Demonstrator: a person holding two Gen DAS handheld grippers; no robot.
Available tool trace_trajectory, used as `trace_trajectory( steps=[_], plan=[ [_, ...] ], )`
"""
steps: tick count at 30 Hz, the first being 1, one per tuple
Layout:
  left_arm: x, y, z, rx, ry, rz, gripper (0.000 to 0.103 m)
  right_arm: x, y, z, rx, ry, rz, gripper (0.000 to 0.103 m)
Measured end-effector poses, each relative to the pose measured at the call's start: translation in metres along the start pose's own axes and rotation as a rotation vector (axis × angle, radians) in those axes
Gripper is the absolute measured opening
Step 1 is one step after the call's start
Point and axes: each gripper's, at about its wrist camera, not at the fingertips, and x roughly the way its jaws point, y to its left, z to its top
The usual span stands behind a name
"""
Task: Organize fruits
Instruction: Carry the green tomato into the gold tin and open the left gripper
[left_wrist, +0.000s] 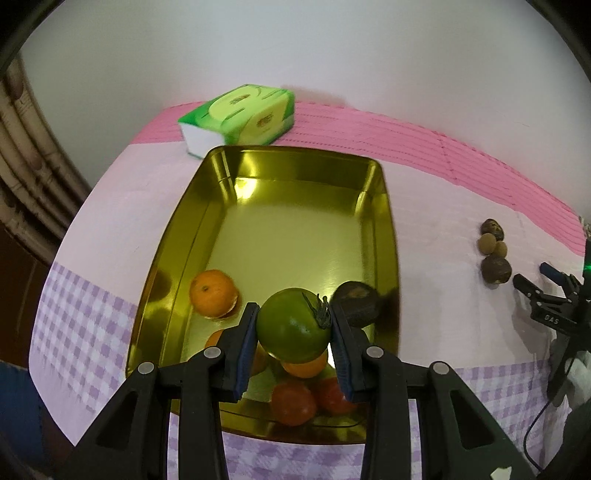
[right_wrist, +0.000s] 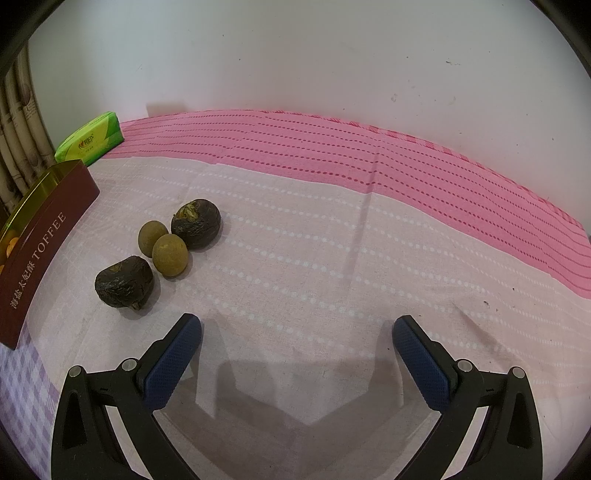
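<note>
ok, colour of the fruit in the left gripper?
Green tomato, dark stem; left wrist view shows it best.

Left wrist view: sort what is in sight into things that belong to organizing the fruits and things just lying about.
Part of the job:
- round green tomato gripped by left gripper
- shiny gold metal tin
- round orange tangerine
- dark wrinkled fruit in the tin
- two dark wrinkled fruits and two small olive-brown round fruits on the cloth
- open right gripper

Lying about:
- green tissue pack
- pink patterned tablecloth

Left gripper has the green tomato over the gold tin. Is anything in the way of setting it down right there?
Yes. Under the green tomato, held in the left gripper, oranges and red tomatoes crowd the near end of the gold tin. The far floor is bare.
</note>
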Motion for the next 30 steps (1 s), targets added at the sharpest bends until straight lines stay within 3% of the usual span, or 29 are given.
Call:
trace_trajectory(
  steps=[10,19,30],
  plan=[
    [0.012,0.014,-0.006,-0.024,0.017,0.006,0.033,0.0,-0.002,0.0,0.013,0.003,-0.005,0.103],
    [0.019,0.022,-0.01,-0.03,0.023,0.005,0.033,-0.003,0.007,-0.003,0.043,0.065,-0.021,0.103],
    [0.019,0.023,-0.011,-0.018,0.007,0.006,0.033,-0.017,0.062,-0.017,-0.038,0.052,0.021,0.1]
  ],
)
